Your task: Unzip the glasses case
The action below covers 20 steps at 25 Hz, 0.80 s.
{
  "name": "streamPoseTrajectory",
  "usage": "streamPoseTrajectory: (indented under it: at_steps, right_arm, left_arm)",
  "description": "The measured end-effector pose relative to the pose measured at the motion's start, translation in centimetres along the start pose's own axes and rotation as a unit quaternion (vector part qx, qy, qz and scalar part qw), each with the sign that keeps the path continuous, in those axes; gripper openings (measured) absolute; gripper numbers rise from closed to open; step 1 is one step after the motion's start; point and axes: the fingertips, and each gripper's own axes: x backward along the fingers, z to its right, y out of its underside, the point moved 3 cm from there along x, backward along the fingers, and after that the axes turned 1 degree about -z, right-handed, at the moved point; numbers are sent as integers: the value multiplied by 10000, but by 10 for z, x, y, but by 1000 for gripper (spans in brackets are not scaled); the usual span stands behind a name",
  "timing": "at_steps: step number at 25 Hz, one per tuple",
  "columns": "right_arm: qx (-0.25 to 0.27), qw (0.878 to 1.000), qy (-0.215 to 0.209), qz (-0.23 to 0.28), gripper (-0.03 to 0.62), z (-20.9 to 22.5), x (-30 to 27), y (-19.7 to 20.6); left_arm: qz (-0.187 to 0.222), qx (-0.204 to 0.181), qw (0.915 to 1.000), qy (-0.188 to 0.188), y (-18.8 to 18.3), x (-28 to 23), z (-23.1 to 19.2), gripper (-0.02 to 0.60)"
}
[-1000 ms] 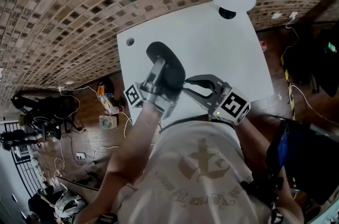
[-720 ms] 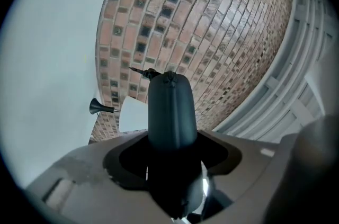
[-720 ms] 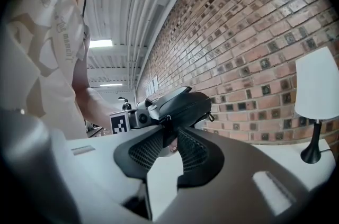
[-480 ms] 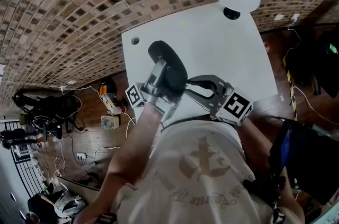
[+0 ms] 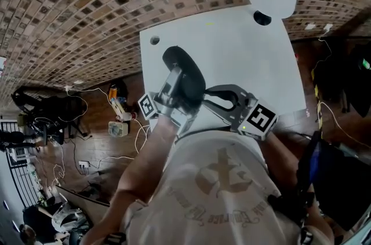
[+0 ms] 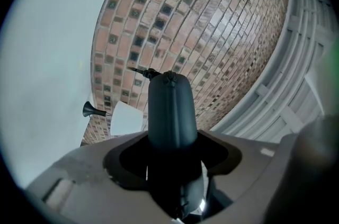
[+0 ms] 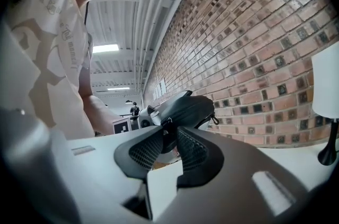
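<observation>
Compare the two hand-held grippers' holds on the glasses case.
Jaws: the left hand-held gripper stands wide, clamped across the glasses case; the right hand-held gripper is nearly closed, pinching what looks like the zipper pull. Pose: the left hand-held gripper tilts upward; the right hand-held gripper lies about level. Shared: both hold the same case above the white table.

Right gripper (image 7: 169, 134) fingers (image 7: 144, 151) pinched on zipper pull (image 7: 166, 123) of dark oval fabric glasses case (image 7: 186, 107), brick wall (image 7: 254, 48) behind.

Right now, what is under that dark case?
The white table lies below the glasses case, held up in the left tool. The patch directly beneath is hidden by the case.
</observation>
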Motion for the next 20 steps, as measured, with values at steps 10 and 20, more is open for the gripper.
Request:
streamPoseTrajectory:
  at_steps: [10,20]
  right_arm:
    - [-939,9911,-410,847,32,2,-4,-11]
    - [-931,9904,-277,980,28,7,0,-11]
  left_arm:
    - [186,46,9997,179,-10,3,9,278]
    - [160,40,9997,174,-12,-2,8,278]
